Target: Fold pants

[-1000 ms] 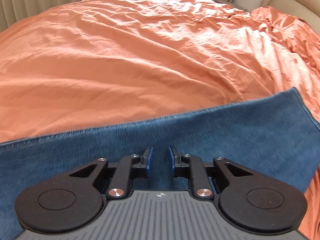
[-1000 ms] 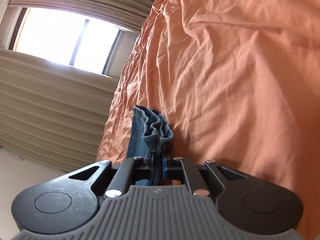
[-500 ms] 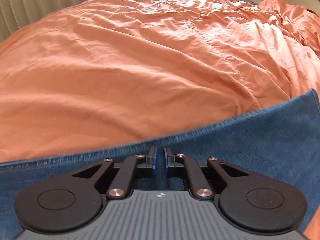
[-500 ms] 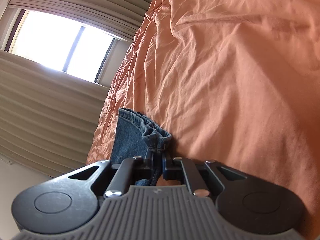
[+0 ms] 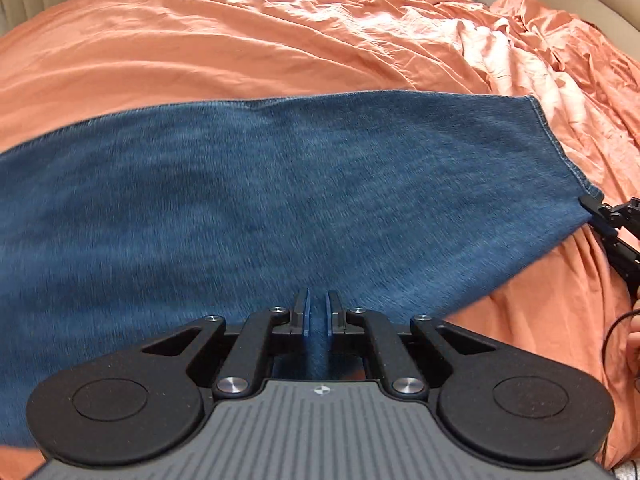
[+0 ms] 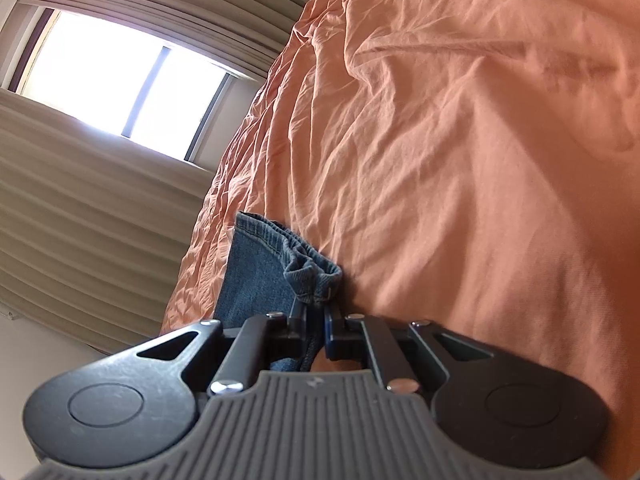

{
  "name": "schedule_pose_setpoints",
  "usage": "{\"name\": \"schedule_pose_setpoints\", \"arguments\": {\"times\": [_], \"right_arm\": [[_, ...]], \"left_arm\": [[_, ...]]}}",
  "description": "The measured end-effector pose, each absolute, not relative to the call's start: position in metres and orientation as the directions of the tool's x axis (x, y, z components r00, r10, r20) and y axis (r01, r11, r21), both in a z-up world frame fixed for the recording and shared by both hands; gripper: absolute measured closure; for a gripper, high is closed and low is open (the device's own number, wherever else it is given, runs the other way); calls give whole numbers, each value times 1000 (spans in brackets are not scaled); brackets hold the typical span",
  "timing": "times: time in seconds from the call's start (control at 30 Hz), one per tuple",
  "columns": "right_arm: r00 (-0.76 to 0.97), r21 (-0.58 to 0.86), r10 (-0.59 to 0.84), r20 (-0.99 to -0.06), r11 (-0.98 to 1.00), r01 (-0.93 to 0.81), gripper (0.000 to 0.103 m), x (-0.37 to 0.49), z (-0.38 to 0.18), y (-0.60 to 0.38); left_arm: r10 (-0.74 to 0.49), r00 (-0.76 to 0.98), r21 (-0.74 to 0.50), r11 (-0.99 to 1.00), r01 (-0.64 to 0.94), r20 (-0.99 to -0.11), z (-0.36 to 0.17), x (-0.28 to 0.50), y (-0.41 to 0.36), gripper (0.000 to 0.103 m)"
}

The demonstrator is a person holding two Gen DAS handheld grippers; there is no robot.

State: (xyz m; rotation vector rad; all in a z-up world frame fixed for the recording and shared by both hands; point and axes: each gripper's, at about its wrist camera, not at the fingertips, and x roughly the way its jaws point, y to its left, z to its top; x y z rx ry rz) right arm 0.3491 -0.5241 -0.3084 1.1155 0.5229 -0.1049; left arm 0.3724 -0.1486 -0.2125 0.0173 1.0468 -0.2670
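The blue denim pants (image 5: 280, 200) stretch across the left wrist view over the orange bed cover (image 5: 240, 40). My left gripper (image 5: 317, 314) is shut on the near edge of the pants. My right gripper (image 6: 316, 320) is shut on the bunched hem (image 6: 312, 276) of a pant leg; it also shows at the right edge of the left wrist view (image 5: 592, 206), pinching the hem corner. The pants are held taut between the two grippers, lifted off the cover.
The wrinkled orange cover (image 6: 460, 160) fills the bed. Beige curtains (image 6: 80, 220) and a bright window (image 6: 120, 80) stand beyond the bed's far side. A crumpled heap of cover (image 5: 560, 40) lies at the back right.
My left gripper closed on the pants' edge and lifted it, so much more denim now fills its view. The right gripper kept its grip on the hem and shifted slightly.
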Motion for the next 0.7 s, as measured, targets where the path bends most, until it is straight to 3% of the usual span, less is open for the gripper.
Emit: {"name": "schedule_pose_setpoints", "arguments": {"times": [0.23,0.37,0.53,0.7], "right_arm": [[870,821,182,-459,460,337,100,355,-308,-523],[861,785,179,-476,528,324,100,360,-286,-518],[868,703,193,-458,676,221,100,373,-222,-501],[884,571,198,-423,816,90,100,387,-144,-447]], "left_arm": [[-218,468,-158,974,164,-857,-213,362,-146,98],[-227,408,-151,966,211,-884,-213,353,-147,98],[-341,406,-271,937,221,-848,-195,334,-120,97],[-345,496,-282,938,200,-797,-166,315,-77,96]]}}
